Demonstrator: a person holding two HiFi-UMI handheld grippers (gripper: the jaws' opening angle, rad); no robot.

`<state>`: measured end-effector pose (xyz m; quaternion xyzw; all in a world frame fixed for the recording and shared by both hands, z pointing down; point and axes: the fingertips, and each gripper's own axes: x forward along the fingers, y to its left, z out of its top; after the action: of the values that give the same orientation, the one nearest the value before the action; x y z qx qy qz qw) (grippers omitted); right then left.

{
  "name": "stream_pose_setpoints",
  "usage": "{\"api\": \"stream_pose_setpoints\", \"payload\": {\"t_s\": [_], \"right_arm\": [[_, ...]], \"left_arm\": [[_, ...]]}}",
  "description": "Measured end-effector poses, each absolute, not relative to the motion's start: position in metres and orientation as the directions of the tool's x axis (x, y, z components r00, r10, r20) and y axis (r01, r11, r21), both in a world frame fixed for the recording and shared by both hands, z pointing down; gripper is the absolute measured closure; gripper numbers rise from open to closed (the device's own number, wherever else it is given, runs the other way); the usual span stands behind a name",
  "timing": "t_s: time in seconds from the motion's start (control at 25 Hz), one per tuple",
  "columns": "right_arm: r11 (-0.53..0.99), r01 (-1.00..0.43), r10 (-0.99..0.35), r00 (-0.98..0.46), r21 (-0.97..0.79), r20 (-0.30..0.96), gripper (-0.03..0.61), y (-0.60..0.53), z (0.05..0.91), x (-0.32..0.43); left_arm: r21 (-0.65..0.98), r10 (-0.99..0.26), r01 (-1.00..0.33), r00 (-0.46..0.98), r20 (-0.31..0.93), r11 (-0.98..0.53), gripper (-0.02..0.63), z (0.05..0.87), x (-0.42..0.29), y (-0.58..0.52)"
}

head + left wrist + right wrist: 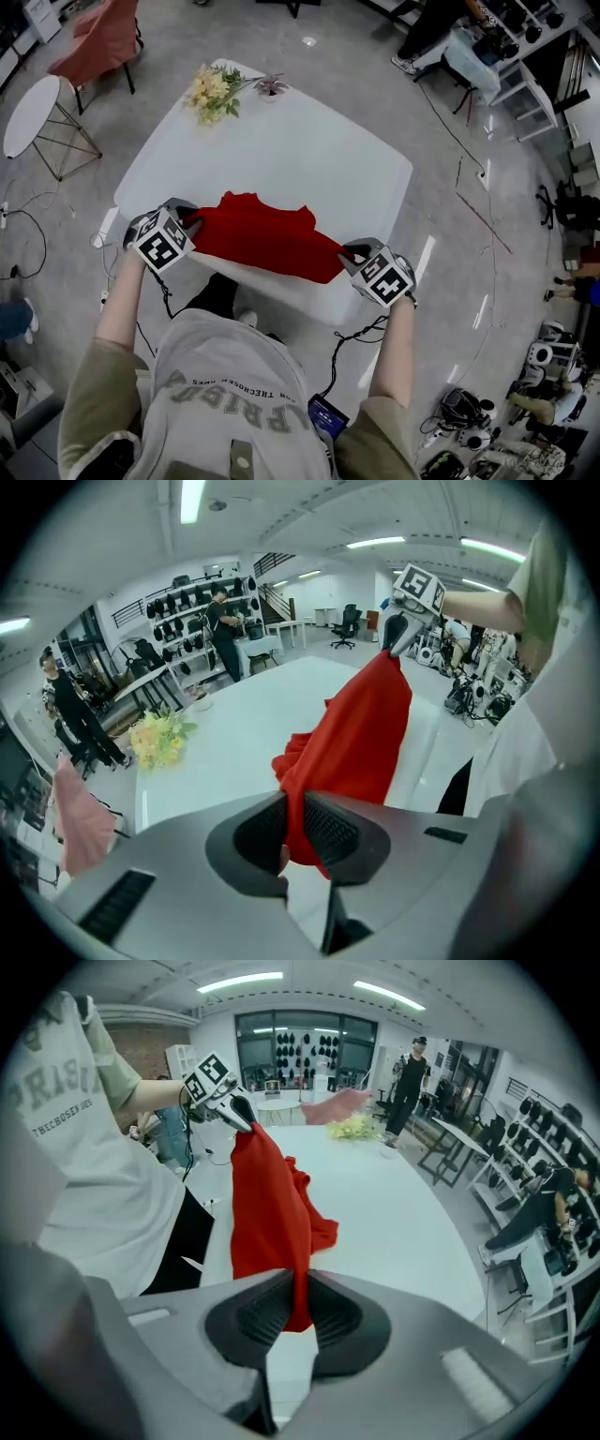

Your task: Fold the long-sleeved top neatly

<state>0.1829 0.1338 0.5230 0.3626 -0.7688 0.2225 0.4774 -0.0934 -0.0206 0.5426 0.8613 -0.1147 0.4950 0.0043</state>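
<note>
Head view: the red top (267, 239) stretches sideways between the left gripper (190, 225) and the right gripper (347, 255), its long axis along the near edge of the white desk (309, 150).

Left gripper view: the jaws are clamped on a red corner. The cloth hangs taut above the desk, which the head view does not reveal.

Right gripper view: these jaws likewise pinch red fabric, and loose folds rest on the desk.
</note>
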Motion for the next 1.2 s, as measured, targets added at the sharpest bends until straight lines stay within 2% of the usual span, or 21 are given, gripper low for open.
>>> {"api": "stream_pose_setpoints", "payload": {"t_s": [0.32,0.44,0.56,0.64,0.72,0.8,0.88,0.96,1.08,1.2], "right_arm": [[0.511,-0.860,-0.211,-0.132,-0.005,0.969,0.532,0.057,0.579,0.235],[0.472,-0.882,-0.191,-0.081,0.019,0.978,0.531,0.043,0.598,0.244],[0.448,-0.894,-0.232,-0.083,0.031,0.969,0.529,0.033,0.612,0.244],[0.405,-0.914,-0.279,-0.100,0.023,0.955,0.510,0.028,0.610,0.247],[0.361,-0.932,-0.329,-0.144,-0.016,0.933,0.374,0.026,0.594,0.246],[0.356,-0.933,-0.397,-0.202,-0.052,0.896,0.354,0.028,0.570,0.234],[0.392,-0.917,-0.446,-0.253,-0.066,0.858,0.352,0.038,0.548,0.210],[0.447,-0.891,-0.446,-0.295,-0.075,0.845,0.353,0.054,0.539,0.177],[0.539,-0.841,-0.343,-0.277,-0.053,0.898,0.351,0.083,0.566,0.142],[0.616,-0.787,-0.200,-0.187,-0.025,0.962,0.351,0.109,0.607,0.139]], "left_arm": [[0.030,-0.108,-0.323,0.400,0.910,-0.946,0.550,0.590,-0.050,-0.099],[0.070,-0.095,-0.391,0.386,0.918,-0.918,0.523,0.616,-0.046,-0.119],[0.111,-0.075,-0.425,0.398,0.915,-0.899,0.464,0.623,-0.046,-0.132],[0.200,-0.035,-0.459,0.455,0.890,-0.866,0.410,0.620,-0.049,-0.139],[0.272,-0.040,-0.511,0.519,0.854,-0.815,0.341,0.611,-0.060,-0.150],[0.260,-0.095,-0.534,0.549,0.831,-0.805,0.341,0.592,-0.075,-0.158],[0.199,-0.123,-0.475,0.565,0.816,-0.857,0.341,0.569,-0.081,-0.146],[0.139,-0.077,-0.324,0.573,0.816,-0.936,0.341,0.555,-0.073,-0.111],[0.042,0.032,-0.010,0.478,0.878,-0.999,0.292,0.573,-0.055,-0.047],[-0.046,0.021,0.200,0.321,0.947,-0.979,0.251,0.612,-0.057,-0.025]]}}
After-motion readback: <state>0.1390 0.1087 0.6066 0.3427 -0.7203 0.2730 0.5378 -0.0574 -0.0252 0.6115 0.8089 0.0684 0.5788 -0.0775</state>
